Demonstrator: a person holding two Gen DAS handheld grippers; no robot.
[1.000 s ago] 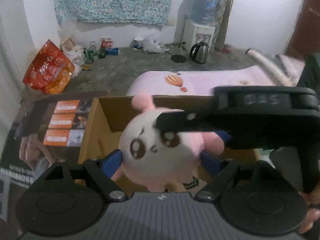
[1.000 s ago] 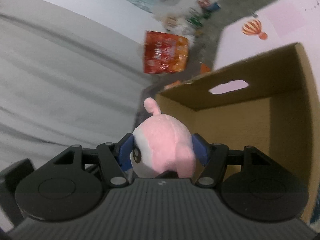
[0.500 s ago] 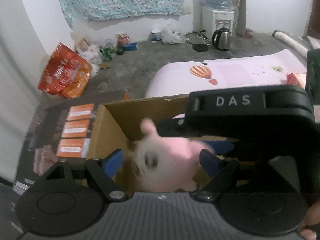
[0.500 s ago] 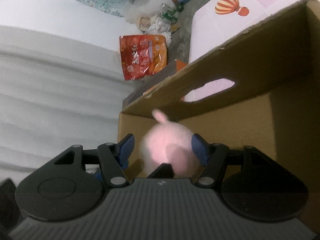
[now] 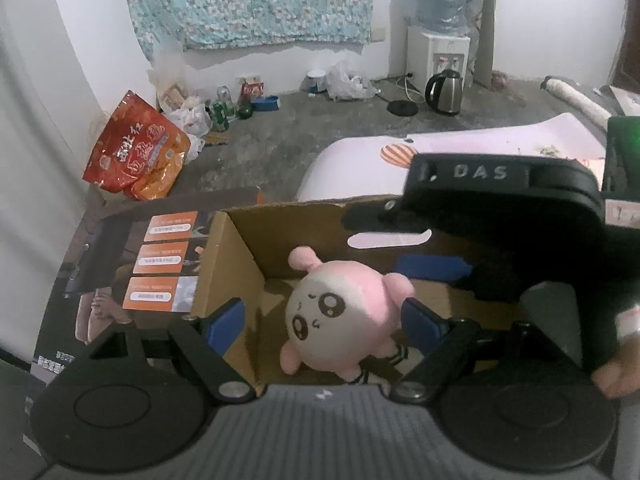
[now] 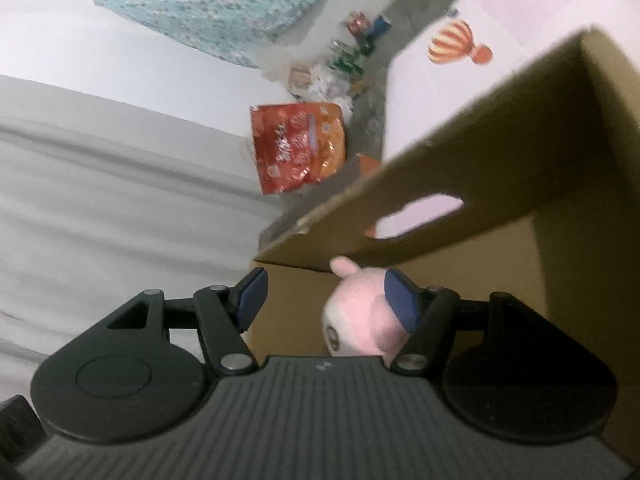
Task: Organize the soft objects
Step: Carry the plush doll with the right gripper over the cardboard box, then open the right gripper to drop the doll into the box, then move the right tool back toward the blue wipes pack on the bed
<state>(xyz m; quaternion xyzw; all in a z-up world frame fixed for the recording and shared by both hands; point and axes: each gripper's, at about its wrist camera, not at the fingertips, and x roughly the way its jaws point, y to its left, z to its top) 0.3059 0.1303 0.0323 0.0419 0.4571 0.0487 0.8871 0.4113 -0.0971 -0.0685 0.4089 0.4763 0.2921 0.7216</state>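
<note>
The left wrist view looks steeply down from close above into the open brown cardboard box [image 5: 240, 256], with the grey floor and white far wall beyond. The right wrist view sits nearer — low at the box's rim, rolled sideways, facing its inner wall [image 6: 500, 168]. Both share the box, the round pink-and-white plush toy [image 5: 340, 312] and the red-orange foil snack bag [image 6: 298, 148].

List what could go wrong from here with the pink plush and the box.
1. The pink plush toy lies in the cardboard box but leans on one pad of the open right tongs; pulling out might drag it along.
2. The right tongs sit low by the wall with the handle slot and may catch it and shift the box.
3. The open left tongs hover close above the plush and could bump it.
</note>
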